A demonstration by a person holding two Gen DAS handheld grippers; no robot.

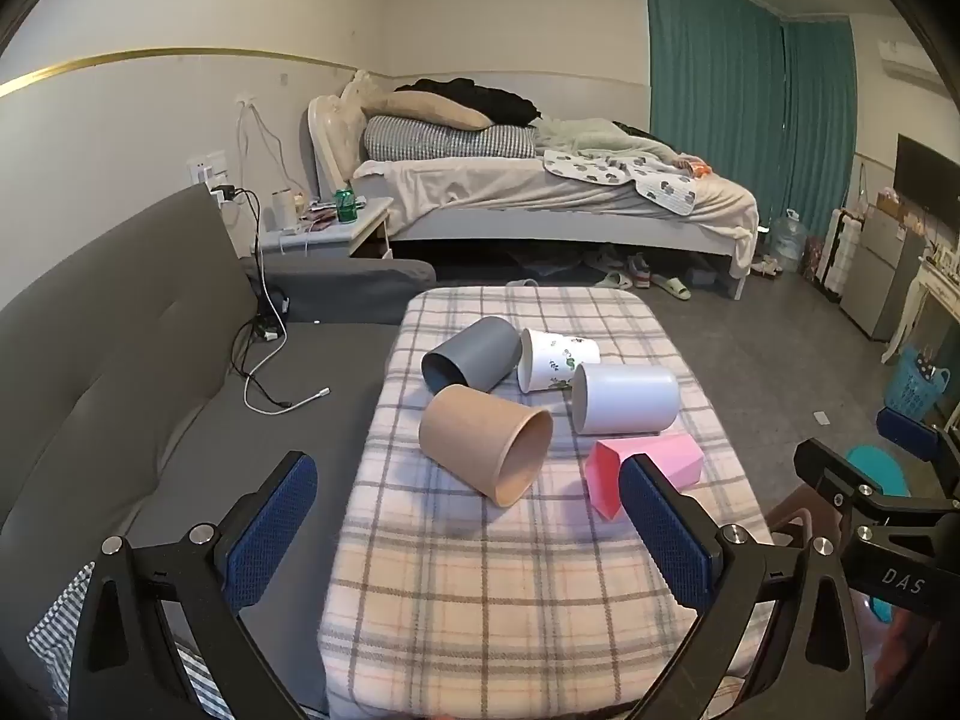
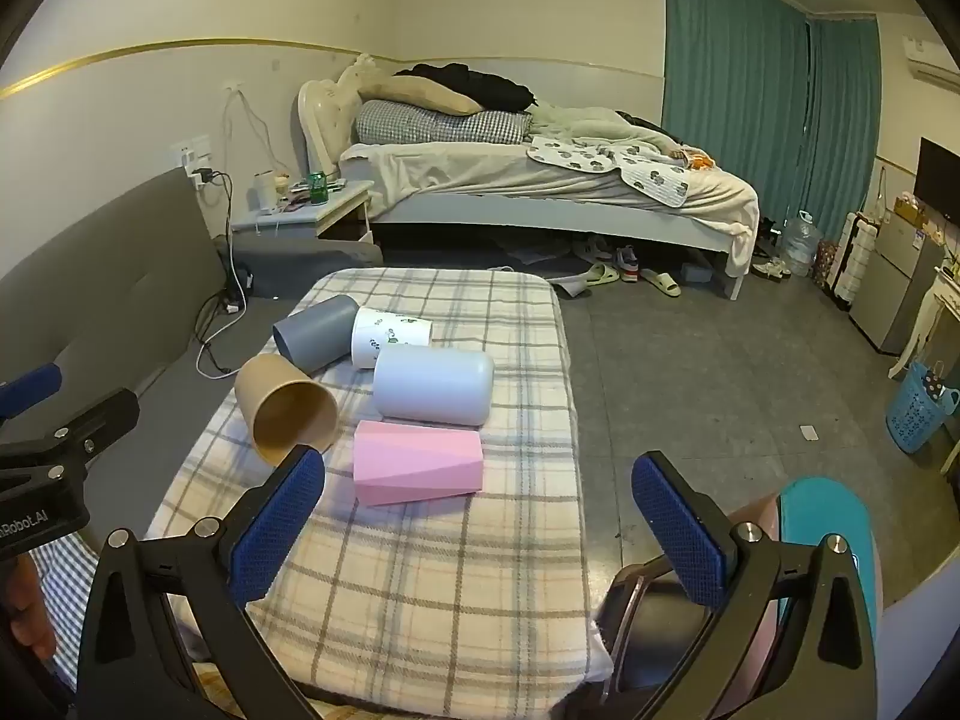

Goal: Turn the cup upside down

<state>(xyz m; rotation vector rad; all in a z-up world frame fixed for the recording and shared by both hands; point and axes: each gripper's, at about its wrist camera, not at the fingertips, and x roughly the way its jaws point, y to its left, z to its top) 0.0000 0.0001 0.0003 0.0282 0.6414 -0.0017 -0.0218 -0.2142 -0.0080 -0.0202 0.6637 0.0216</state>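
Observation:
Several cups lie on their sides on a plaid-covered table [image 1: 456, 570] [image 2: 432, 570]: a brown cup [image 1: 486, 444] [image 2: 288, 408], a pink faceted cup [image 1: 654, 462] [image 2: 417, 462], a pale grey cup [image 1: 627, 399] [image 2: 435, 384], a white leaf-print cup [image 1: 555, 359] [image 2: 390, 333] and a dark grey cup [image 1: 471, 354] [image 2: 315, 330]. My left gripper [image 1: 468, 492] is open and empty, just short of the brown and pink cups. My right gripper [image 2: 480, 489] is open and empty, near the pink cup, its right finger beyond the table's right edge.
A grey sofa [image 1: 120, 360] with cables lies left of the table. A bed [image 1: 540, 192] and nightstand [image 1: 324, 228] stand behind. Floor [image 2: 720, 360] lies right of the table, with a blue basket [image 2: 918, 408] and a teal stool [image 2: 834, 516].

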